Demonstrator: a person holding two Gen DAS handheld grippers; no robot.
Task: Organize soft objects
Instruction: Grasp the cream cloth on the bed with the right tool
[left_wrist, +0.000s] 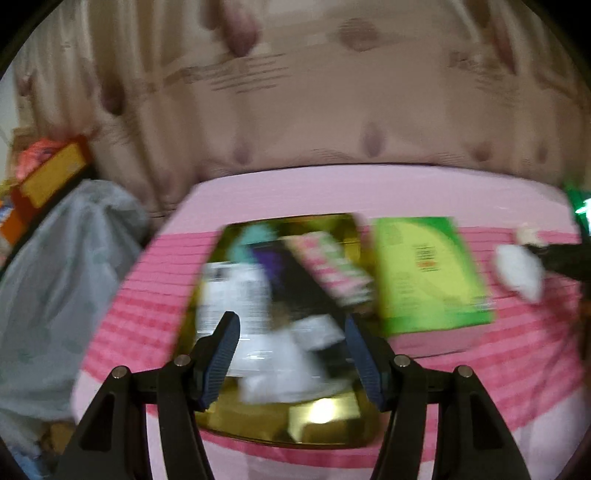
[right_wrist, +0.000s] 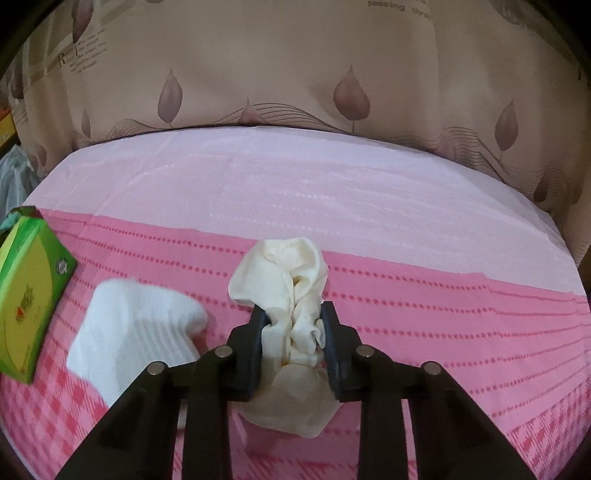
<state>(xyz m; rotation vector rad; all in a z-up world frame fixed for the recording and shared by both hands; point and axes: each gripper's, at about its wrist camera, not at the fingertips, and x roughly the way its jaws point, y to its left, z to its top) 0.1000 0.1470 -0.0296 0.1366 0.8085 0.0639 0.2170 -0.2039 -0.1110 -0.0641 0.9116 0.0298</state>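
In the right wrist view my right gripper (right_wrist: 293, 325) is shut on a crumpled cream cloth (right_wrist: 288, 266), which bunches between the pads and spills above and below them. A white folded cloth (right_wrist: 136, 325) lies just left of it on the pink tablecloth (right_wrist: 443, 314). The left wrist view is blurred. There my left gripper (left_wrist: 290, 319) stands open over a gold tray (left_wrist: 321, 424) that holds several soft items, among them a white packet (left_wrist: 236, 295) and a pink-and-green striped piece (left_wrist: 332, 266). Nothing sits between its fingers.
A green box (left_wrist: 428, 273) (right_wrist: 26, 291) lies between the tray and the white cloth (left_wrist: 517, 269). A beige leaf-print curtain (right_wrist: 295, 74) hangs behind the table. A grey plastic bag (left_wrist: 55, 277) and an orange-yellow box (left_wrist: 48, 177) sit off the table's left side.
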